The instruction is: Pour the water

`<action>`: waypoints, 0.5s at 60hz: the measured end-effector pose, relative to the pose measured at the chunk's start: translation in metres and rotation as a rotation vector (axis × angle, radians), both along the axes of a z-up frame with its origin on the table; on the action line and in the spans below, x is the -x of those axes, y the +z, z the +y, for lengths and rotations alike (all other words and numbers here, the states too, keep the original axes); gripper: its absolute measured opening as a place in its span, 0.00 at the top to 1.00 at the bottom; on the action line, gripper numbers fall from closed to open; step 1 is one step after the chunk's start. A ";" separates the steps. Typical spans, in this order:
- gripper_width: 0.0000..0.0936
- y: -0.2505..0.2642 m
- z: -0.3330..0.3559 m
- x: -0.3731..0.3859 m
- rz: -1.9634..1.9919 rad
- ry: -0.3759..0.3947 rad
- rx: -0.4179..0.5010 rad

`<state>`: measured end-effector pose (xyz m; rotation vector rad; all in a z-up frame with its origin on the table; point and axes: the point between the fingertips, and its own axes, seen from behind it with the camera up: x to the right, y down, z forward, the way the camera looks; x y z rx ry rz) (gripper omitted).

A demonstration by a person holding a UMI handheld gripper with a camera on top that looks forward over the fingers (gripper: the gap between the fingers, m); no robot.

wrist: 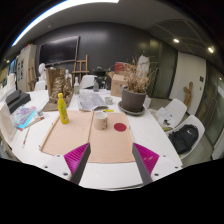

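A yellow bottle [62,108] stands upright at the left edge of a tan mat [70,132] on the white table [110,172]. A small pale cup [100,120] stands beyond my fingers, near the seam between the two tan mats. A small red round piece [120,127] lies on the right mat [112,143], just right of the cup. My gripper [110,152] is open and empty, held above the near part of the table, well short of the cup and bottle. The magenta pads [75,156] face inward.
A potted plant with dry stems [133,95] stands at the back right of the table. White items [92,100] lie behind the cup. Blue-and-white things [25,117] lie at the left. Chairs [185,135] ring the table.
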<state>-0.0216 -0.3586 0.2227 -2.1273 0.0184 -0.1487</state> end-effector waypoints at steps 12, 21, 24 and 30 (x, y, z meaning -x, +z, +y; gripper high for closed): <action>0.08 -0.015 0.032 0.079 0.027 0.093 0.018; 0.08 -0.034 0.066 0.158 0.040 0.176 0.034; 0.08 -0.040 0.081 0.184 0.044 0.196 0.031; 0.08 -0.053 0.123 0.234 0.058 0.213 0.006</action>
